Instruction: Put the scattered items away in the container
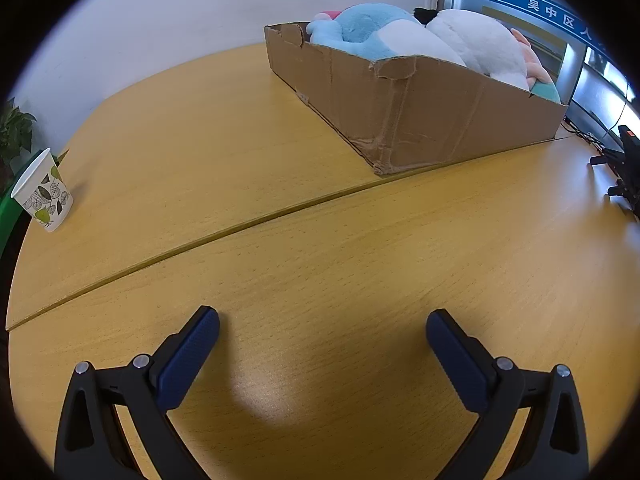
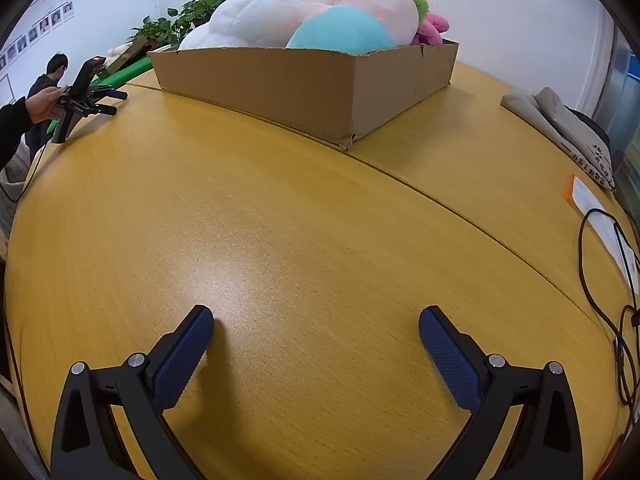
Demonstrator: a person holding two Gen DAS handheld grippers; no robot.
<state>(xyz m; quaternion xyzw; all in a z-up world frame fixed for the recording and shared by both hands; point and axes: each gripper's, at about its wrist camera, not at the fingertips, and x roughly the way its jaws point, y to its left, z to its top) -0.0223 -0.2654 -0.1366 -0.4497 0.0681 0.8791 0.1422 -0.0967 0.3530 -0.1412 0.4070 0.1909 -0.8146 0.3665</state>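
Overflowing creased cardboard box (image 1: 420, 112), fluffy plush toys (image 1: 372, 28)

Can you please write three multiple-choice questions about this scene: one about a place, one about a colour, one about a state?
1. Where are the plush toys?
A. scattered on the table
B. inside the cardboard box
C. on the floor

2. What colour are the gripper pads?
A. dark blue
B. red
C. white

3. In what state is the right gripper?
A. shut on a toy
B. shut, empty
C. open, empty

Answers:
1 B: the plush toys are piled in the cardboard box on the wooden table.
2 A: the pads of the left gripper are dark blue, like those of the right.
3 C: the right gripper has its jaws wide apart with only bare table between them.
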